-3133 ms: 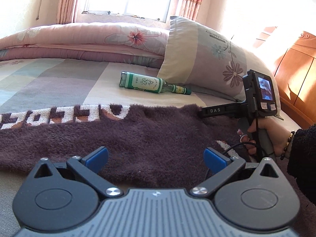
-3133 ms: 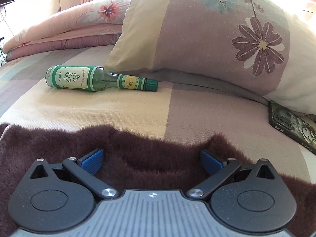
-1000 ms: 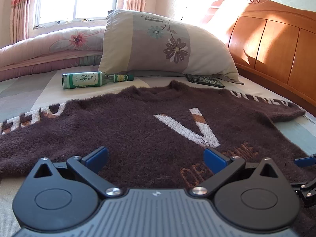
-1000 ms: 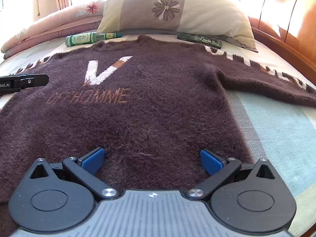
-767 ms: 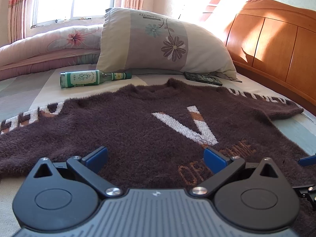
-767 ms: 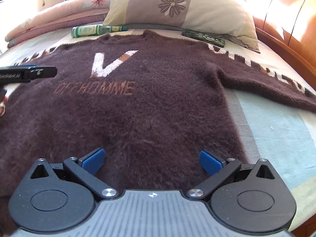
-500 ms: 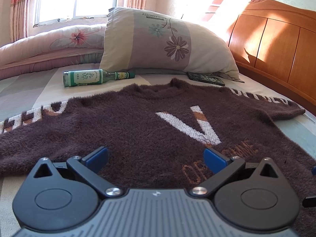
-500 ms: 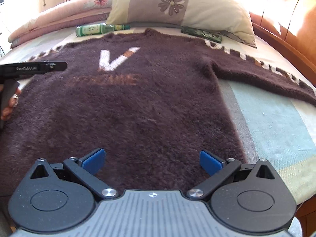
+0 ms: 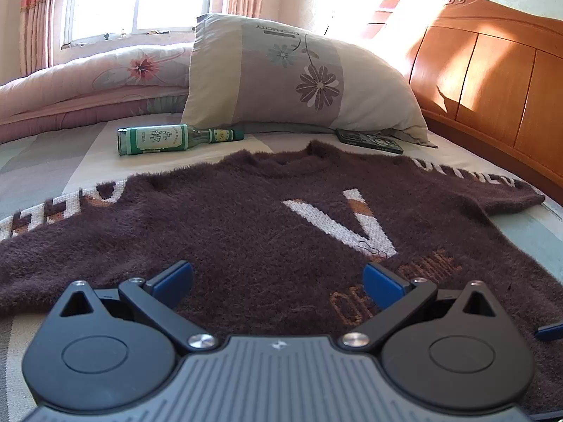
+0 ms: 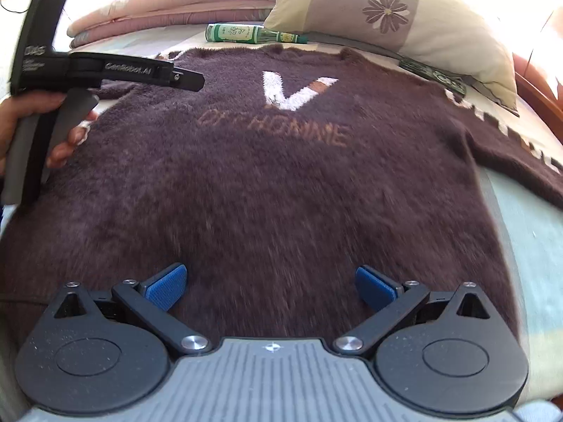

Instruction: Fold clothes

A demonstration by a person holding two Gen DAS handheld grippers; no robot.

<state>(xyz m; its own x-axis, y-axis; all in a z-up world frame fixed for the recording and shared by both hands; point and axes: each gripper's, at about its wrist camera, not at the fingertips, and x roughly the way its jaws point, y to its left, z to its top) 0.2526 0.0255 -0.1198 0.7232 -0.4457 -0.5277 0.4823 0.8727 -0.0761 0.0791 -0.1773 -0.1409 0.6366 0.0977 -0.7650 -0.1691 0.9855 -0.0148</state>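
Left wrist view: the brown sweater [image 9: 246, 232] lies spread flat on the bed [image 9: 52, 161], sleeves out; the left tool [image 9: 278, 277] hovers spread wide, gripping nothing. Right wrist view, somewhat blurred: the right tool [image 10: 271, 281] gapes empty near what seems the hem. Fuzzy knit could slip a shallow pinch.

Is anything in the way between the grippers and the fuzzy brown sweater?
Nothing visible. The left gripper and right gripper are both open right over the sweater. The bottle lies beyond its collar.
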